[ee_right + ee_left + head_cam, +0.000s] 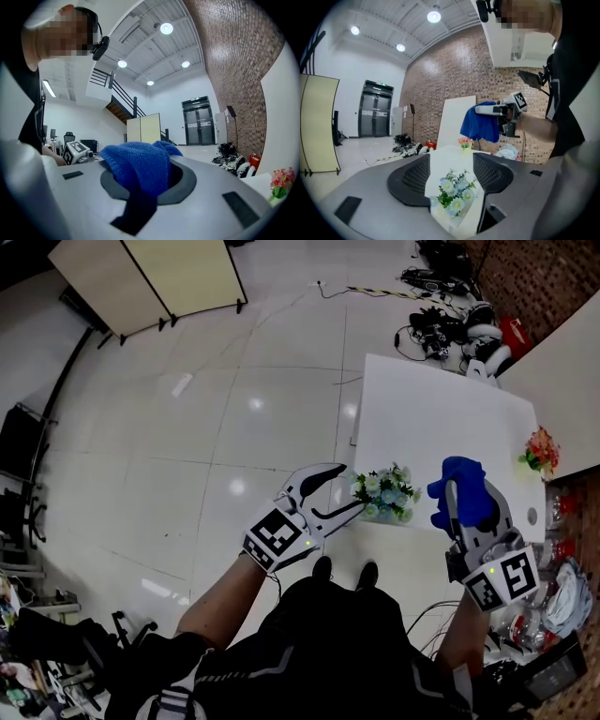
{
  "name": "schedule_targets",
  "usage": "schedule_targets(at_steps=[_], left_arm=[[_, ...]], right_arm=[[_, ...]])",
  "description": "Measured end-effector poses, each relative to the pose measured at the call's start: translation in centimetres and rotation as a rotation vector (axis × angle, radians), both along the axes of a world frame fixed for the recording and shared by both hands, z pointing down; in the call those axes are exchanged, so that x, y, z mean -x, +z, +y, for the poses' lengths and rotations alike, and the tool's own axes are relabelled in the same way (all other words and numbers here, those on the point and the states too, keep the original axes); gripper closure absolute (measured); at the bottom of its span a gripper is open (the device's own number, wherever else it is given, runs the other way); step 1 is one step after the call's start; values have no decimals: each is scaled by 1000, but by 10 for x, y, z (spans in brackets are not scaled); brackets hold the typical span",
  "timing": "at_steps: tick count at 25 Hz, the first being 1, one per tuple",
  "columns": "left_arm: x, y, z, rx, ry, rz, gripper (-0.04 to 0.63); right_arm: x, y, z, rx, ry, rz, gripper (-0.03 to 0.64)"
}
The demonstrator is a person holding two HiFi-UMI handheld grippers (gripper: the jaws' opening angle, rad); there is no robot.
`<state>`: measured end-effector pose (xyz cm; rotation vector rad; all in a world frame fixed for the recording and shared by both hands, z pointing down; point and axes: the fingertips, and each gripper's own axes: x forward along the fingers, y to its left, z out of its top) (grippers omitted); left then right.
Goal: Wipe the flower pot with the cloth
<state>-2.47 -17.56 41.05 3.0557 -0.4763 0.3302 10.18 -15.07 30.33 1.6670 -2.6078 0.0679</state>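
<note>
**Reaching for the flower pot, cloth at the ready**

Holding your left gripper [351, 489] low and nearly level, you have its jaws spread apart and gripping nothing. The flower pot [384, 496] stands just ahead of them at the near edge of the white table [441, 418]. In the left gripper view it shows in the gap between the two dark, mesh-textured pads, which do not press on it.

Your right gripper [466, 512] is clamped on the blue cloth [457, 479], a thick, soft knit that bunches over the jaws and droops below them.

The pot is small, pale and smooth-looking, topped with a loose tuft of pale blue and white blossoms on green leaves. It is probably light and easy to tip, with a stiff wall and perhaps a slippery surface. The blossoms would bend or crush, so take hold low on the pot's wall, beneath the leaves.

A second, red and orange flower arrangement [541, 451] stands well apart at the table's far right edge.
</note>
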Motion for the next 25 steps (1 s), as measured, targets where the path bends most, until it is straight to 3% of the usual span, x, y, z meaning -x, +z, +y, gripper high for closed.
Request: schedule_targets(at_steps=[6,7,12,18,25], left_arm=[[-22,74,15,45,112,-200,19],[-29,84,13,50,115,-215,0],[-48,128,-7,76,85,-230,0],[-54,187,-10,105,125,-334,0],[-72,234,-26,121,140,-378,0]], right_arm=[[-17,11,-9,26,-32,-17,541],[-22,14,-11,31,-32,-23,541],[-35,36,-20,76,-31,-50,541],[-58,69,-18,144,11,0,541],[-66,109,-10,225,29,-9,541]])
